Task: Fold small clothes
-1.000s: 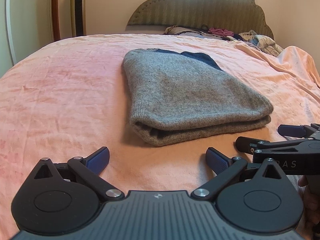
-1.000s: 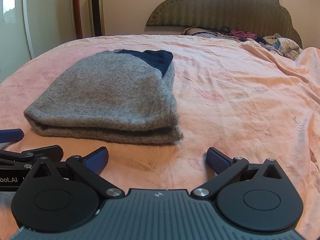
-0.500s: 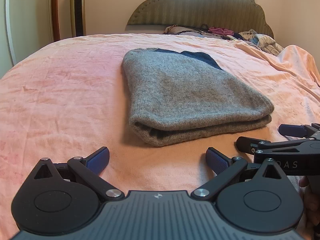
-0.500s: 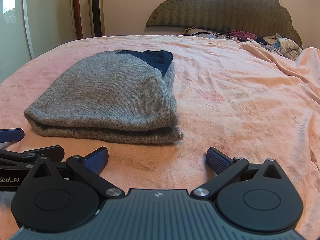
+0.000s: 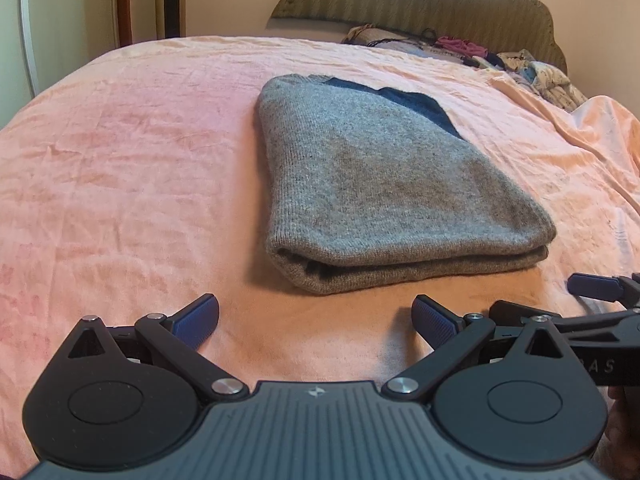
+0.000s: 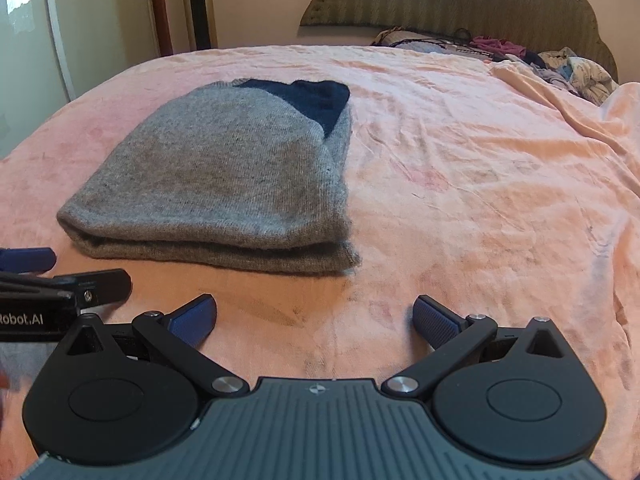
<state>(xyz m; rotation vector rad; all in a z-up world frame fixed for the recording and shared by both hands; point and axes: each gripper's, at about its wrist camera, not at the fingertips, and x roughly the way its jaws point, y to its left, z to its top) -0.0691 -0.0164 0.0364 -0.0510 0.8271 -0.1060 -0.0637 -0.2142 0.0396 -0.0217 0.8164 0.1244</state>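
Grey knit, the folded sweater point(image 5: 396, 184) lies flat on the pink bedspread point(image 5: 132, 168), a navy patch at its far end. Left of the sweater's near fold, the left gripper point(image 5: 315, 316) hovers low and level over the spread, jaws spread wide, nothing between them. Right of that fold, the right gripper point(image 6: 315, 314) sits just as level, jaws equally wide and empty. Each gripper shows only partly in the other's view, cut off at the frame edge; lettering there reads "obot.AI" and "AS". Beyond the sweater, loose clothes point(image 6: 568, 64) are heaped by the headboard point(image 6: 460, 0), too jumbled to tell apart.
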